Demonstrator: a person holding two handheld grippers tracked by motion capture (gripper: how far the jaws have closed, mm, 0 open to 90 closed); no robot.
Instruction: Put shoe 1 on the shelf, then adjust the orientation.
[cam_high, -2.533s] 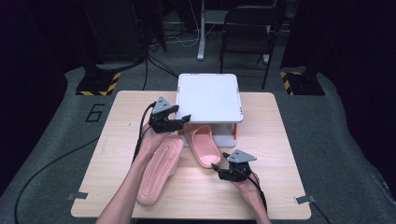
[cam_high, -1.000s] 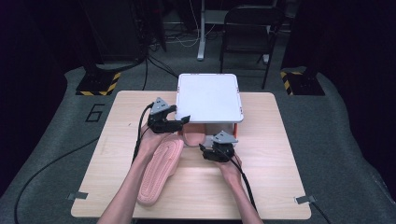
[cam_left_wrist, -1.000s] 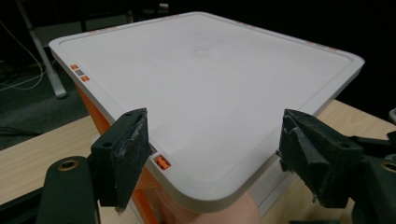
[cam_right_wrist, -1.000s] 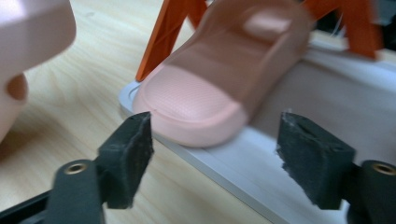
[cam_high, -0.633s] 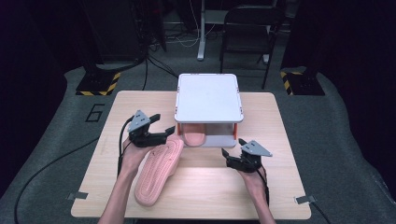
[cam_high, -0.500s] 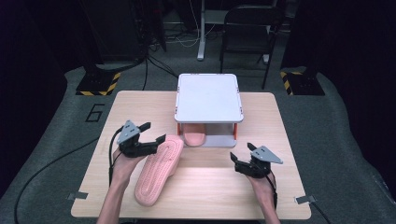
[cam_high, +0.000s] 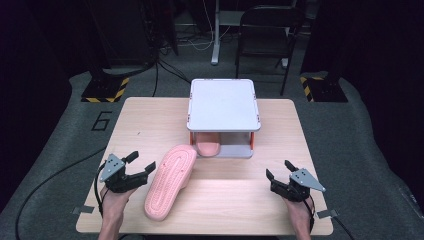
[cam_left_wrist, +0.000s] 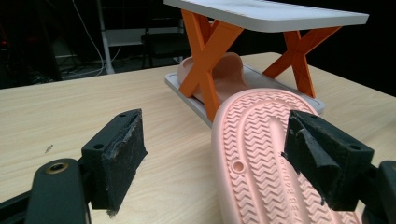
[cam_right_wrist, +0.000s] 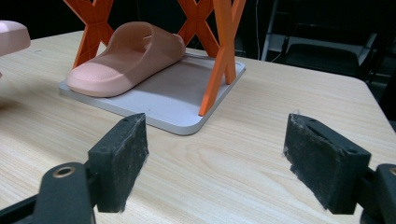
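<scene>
My left claw (cam_high: 139, 166) gapes empty beside the upturned pink slipper (cam_high: 171, 180) on the counter (cam_high: 150, 115); its sole carries moulded digits, perhaps "240". My right claw (cam_high: 279, 173) gapes too, well apart. Slipper 2 (cam_right_wrist: 126, 58) sits on the rack (cam_high: 223, 105) tray.

We read a large "6" on the grey floor mat (cam_high: 102, 121); the slipper sole (cam_left_wrist: 261, 154) shows "240".

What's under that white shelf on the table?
Under the shelf, one pink slipper sits upright on the lower tray, between the orange legs. The shelf top hides the tray's back part from above.
</scene>
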